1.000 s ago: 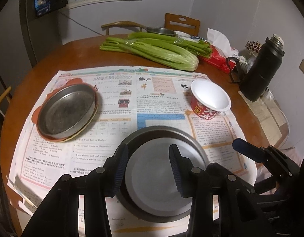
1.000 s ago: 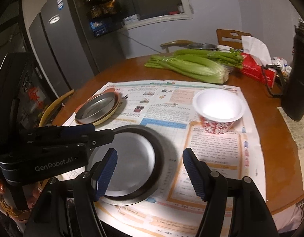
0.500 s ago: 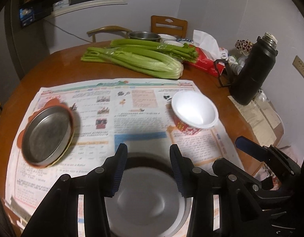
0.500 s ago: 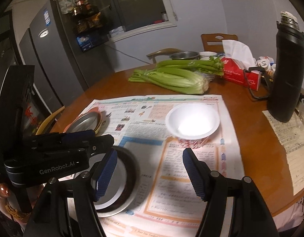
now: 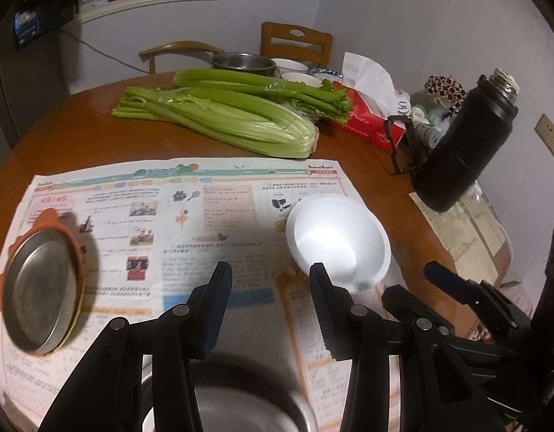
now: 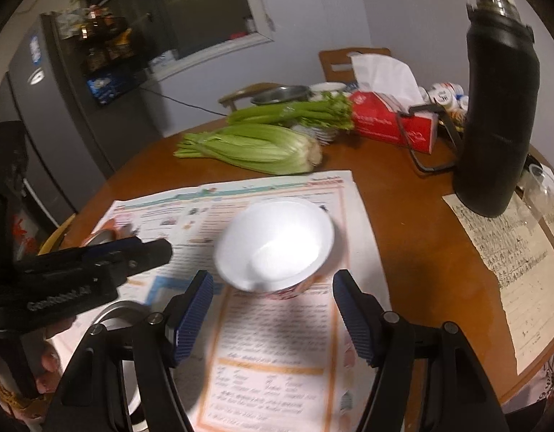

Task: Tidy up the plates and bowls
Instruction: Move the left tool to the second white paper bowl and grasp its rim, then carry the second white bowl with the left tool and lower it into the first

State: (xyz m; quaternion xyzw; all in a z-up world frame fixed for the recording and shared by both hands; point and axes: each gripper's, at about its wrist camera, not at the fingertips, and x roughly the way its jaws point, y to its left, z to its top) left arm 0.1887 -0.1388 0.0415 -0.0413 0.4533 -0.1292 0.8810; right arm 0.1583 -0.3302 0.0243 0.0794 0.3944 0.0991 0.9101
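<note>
- Your left gripper (image 5: 269,306) and right gripper (image 6: 273,313) both gape, grasping nothing.
- The white bowl (image 6: 275,243) sits just ahead of your right gripper.
- Celery (image 5: 219,122) and a black flask (image 5: 464,144) crowd the table's far side.

both grippers now sit nearer the white bowl (image 6: 275,243): right gripper (image 6: 273,318) just short of it, left gripper (image 5: 271,309) beside it, past the grey plate (image 5: 237,406).

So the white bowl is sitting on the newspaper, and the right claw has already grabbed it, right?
Not quite. The white bowl does sit on the newspaper, but the right claw has not grabbed it: its jaws stand open, short of the bowl. The right wrist view shows this.
</note>
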